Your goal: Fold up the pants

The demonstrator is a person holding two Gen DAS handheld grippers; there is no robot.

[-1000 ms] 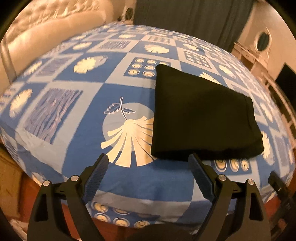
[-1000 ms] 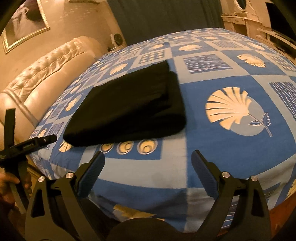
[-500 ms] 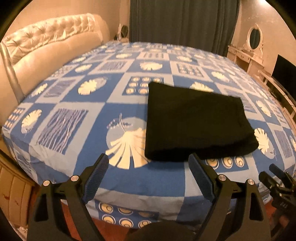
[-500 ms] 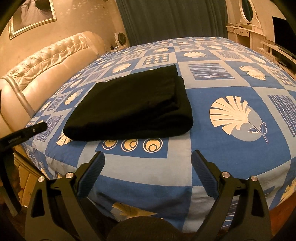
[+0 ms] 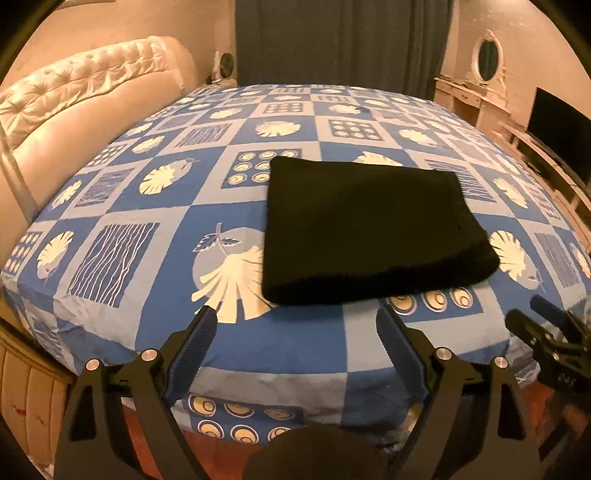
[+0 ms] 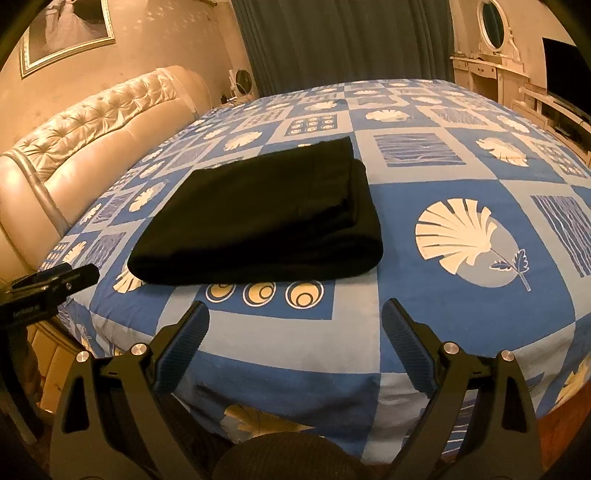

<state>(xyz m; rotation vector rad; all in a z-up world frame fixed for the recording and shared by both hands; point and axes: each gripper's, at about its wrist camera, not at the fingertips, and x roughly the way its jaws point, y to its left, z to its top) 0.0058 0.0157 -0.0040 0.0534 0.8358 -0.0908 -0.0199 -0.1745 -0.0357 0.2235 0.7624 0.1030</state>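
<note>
Both my tongs, left gripper (image 5: 295,325) and right gripper (image 6: 295,317), gape empty; folded black pants (image 5: 369,229) at twelve o'clock; only right view shows a framed picture (image 6: 70,29).

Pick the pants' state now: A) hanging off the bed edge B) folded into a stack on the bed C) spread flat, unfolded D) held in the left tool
B: the pants lie as a folded stack on the bed, with both tools open and clear of them.

bed (image 5: 155,206), blue patterned sheet | tufted cream headboard (image 6: 92,114) | dark curtain (image 5: 340,40) | warm light
</note>
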